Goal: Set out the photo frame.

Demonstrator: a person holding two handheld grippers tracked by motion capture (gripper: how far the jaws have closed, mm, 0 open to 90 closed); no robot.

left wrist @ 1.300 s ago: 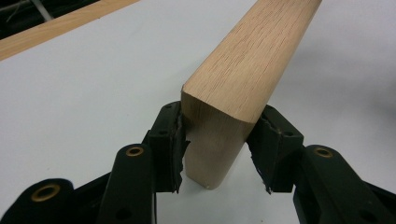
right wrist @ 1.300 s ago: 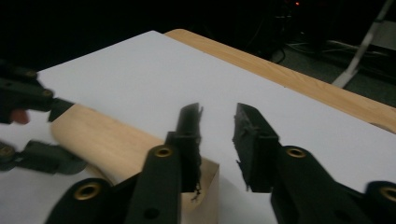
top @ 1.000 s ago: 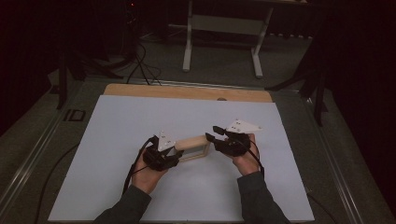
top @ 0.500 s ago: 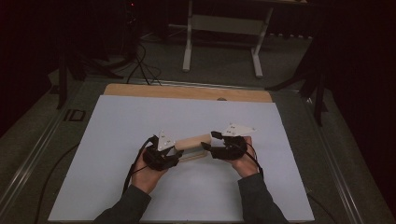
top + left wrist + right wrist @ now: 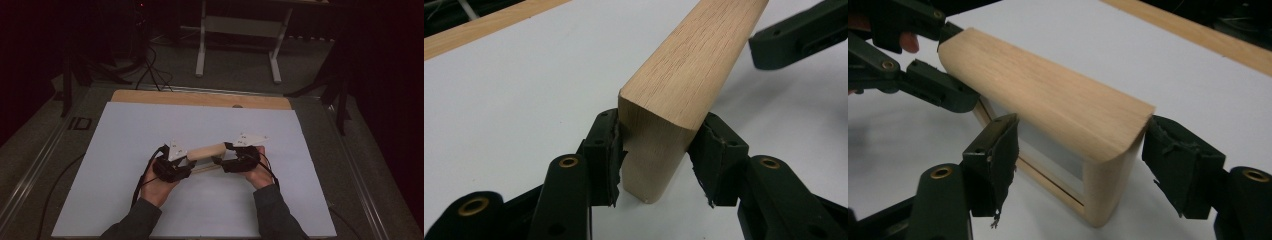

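A light wooden frame (image 5: 206,151) with a thick rounded top bar and a thin lower strip stands on the white sheet (image 5: 150,130), mid-table. In the left gripper view, my left gripper (image 5: 659,155) is shut on the wooden frame (image 5: 684,85) at one end, both pads pressed against its sides. In the right gripper view, my right gripper (image 5: 1083,160) is open and straddles the other end of the frame (image 5: 1048,100), with a gap at its left pad. From above, the left gripper (image 5: 189,162) and right gripper (image 5: 222,156) face each other across the frame.
The white sheet covers most of the table, with a bare wooden strip (image 5: 200,98) along the far edge. Beyond the table stands a white-legged stand (image 5: 237,30) on a dark floor, with cables (image 5: 150,60) at the left.
My right gripper has moved left and slightly down, and its jaws now straddle the frame's right end. The left gripper and the frame have held still.
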